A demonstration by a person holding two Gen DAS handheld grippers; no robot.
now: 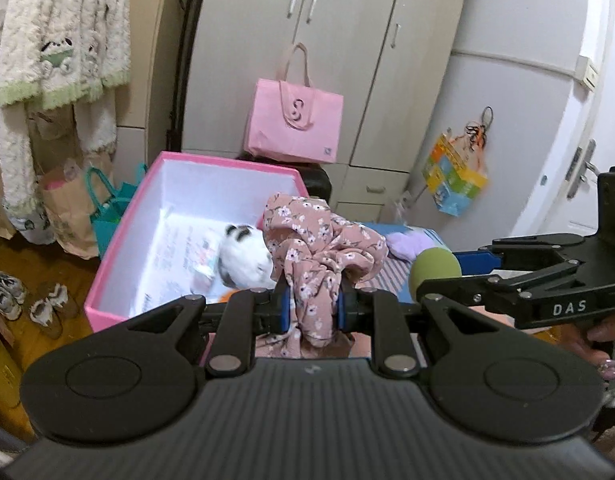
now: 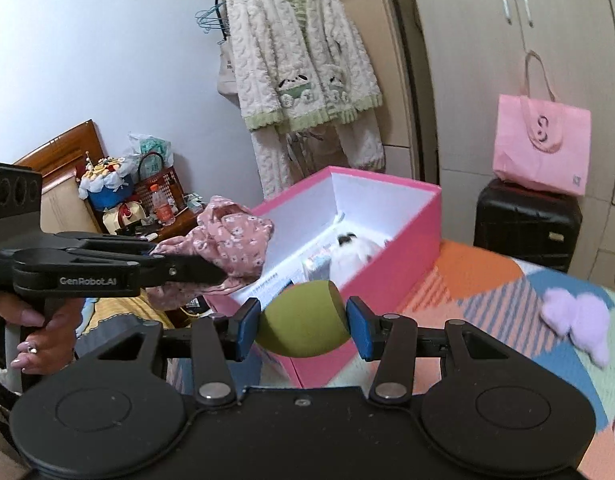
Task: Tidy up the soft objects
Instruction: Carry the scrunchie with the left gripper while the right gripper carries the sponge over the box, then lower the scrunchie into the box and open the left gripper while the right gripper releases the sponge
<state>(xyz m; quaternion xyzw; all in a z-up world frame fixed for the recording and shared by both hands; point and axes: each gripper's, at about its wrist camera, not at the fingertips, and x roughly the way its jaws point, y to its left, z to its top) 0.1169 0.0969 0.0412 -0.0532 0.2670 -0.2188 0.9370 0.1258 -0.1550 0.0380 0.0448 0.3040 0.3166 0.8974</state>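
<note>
While left gripper [image 1: 312, 307] jaws pinch limp pink floral cloth [image 1: 319, 240], right gripper [image 2: 303, 326] jaws squeeze soft olive-green foam ball [image 2: 303, 320] mid-frame; both light, squashy.

I read "DAS" in white on the side of my right gripper [image 1: 439, 280], "GenRobot.AI" on my left gripper [image 2: 211, 268], and a big "S" on the pink tote bag [image 2: 541, 146].

We see soft, even indoor light with no hard shadows. The white inside of the box [image 2: 371, 196] glares, nearly blown out. Fisheye bends the wardrobe [image 1: 347, 40] and door [image 1: 547, 100] edges. The plush [image 1: 243, 256] in the box looks smeared by blur.
</note>
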